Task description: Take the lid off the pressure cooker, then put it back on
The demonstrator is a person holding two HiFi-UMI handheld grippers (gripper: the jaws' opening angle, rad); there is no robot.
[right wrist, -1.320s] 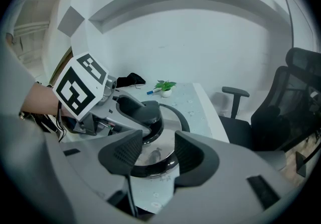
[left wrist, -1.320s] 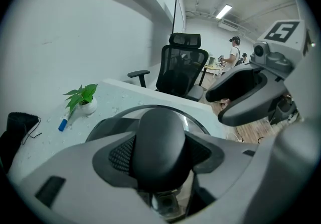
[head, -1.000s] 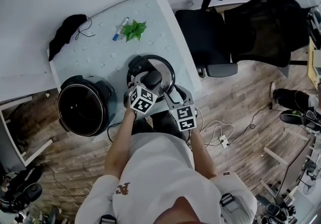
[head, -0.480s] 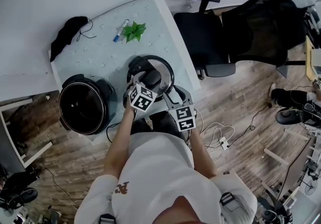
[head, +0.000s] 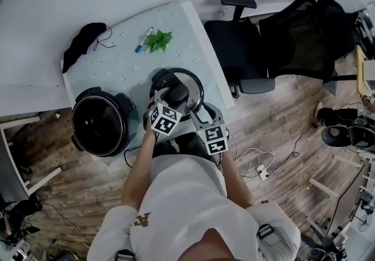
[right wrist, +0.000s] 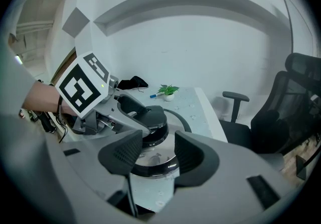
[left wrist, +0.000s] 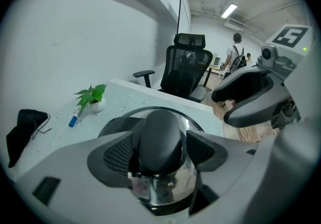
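Pale-green worktop (head: 117,61) carries everything. Black pressure cooker (head: 126,116) stands at its near left corner, uncovered, its pot dark and, as far as shows, empty. Well apart to the right, the lid (head: 197,85) lies flat on the worktop. Its knob (left wrist: 160,132) sits between the pads of the left tongs (left wrist: 161,151), whose jaws have just been opening and stand wide, not pressing it. Right tongs (right wrist: 153,155) hang open and empty just beside. Removal looks done; refitting is not yet begun.
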